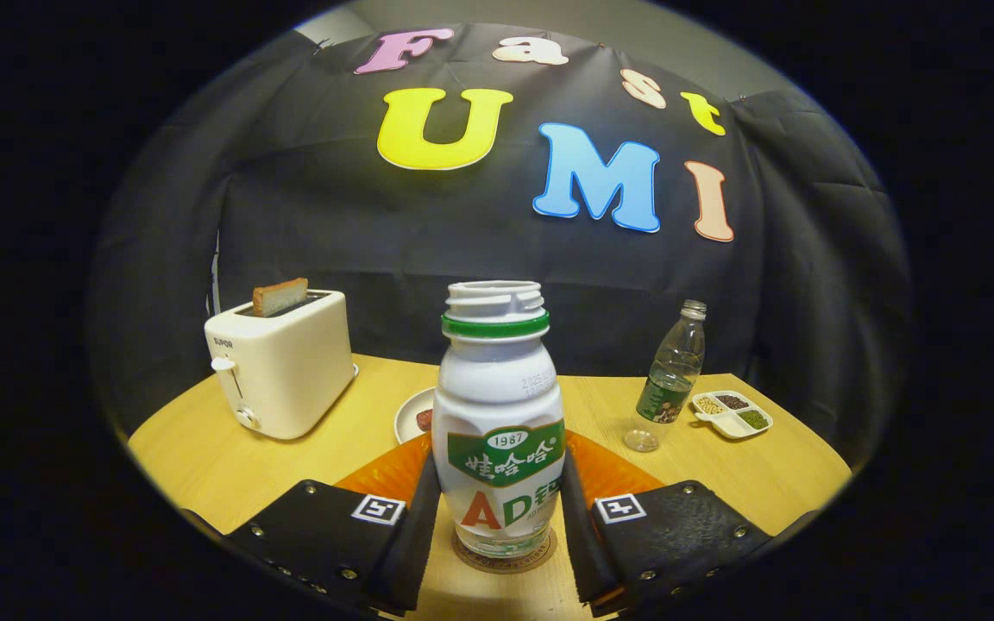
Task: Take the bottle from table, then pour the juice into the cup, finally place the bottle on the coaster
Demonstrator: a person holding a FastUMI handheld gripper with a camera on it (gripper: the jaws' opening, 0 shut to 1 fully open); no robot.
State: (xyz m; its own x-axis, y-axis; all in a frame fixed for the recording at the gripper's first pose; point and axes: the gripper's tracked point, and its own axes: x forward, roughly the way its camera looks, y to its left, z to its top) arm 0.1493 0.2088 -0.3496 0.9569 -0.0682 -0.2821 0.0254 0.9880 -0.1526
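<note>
Tool (499, 509): held level, fingers spread beside upright white uncapped plastic bottle (499, 414) on round brown coaster (504, 554); contact cannot be told. Orange mat (385, 473) partly hidden.

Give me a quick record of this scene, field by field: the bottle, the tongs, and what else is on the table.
bottle: white bottle, uncapped, upright on a round coaster
tongs: tongs flank the bottle, one finger each side; firm contact cannot be told
behind bottle: orange mat, plate
left: toaster with toast
right: clear bottle, snack dish
surface: wooden table
</note>
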